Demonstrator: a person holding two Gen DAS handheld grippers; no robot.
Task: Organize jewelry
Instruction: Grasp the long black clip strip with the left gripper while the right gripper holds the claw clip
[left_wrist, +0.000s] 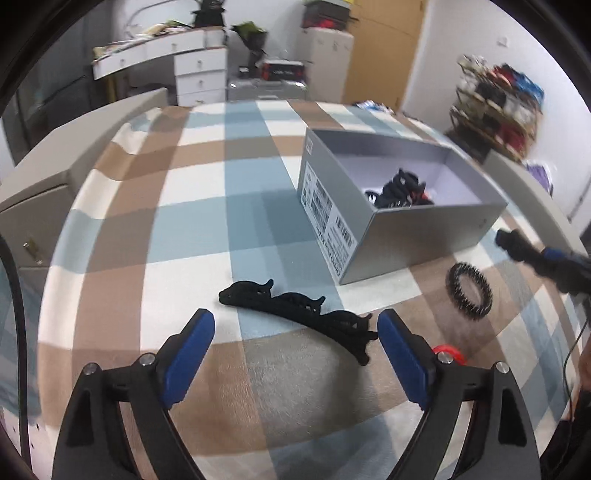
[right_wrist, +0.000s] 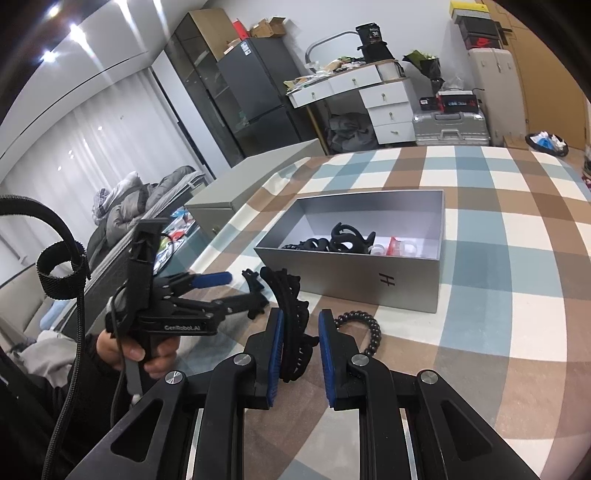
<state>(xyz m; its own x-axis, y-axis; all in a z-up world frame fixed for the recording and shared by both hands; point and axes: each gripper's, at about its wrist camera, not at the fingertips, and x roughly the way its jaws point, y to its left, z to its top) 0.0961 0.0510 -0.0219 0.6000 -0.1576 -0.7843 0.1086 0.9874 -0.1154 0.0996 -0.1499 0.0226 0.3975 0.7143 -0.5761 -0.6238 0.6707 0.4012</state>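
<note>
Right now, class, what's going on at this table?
A person holds tongs in each hand over a checked cloth. The left tongs stand open at a long black hair clip lying on the cloth. The right tongs, barely parted, hold nothing. A beaded bracelet lies beside the grey box, which holds other pieces.

Checked blanket (left_wrist: 192, 229), grey box (left_wrist: 436, 240), black hair clip (left_wrist: 295, 306), beaded bracelet (left_wrist: 470, 295)

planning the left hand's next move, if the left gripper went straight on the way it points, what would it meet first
Most likely the long black hair clip, which lies on the checked cloth just beyond the open jaws of the left gripper and between their lines. Depth is unclear, so it could land on cloth just short of it.
</note>
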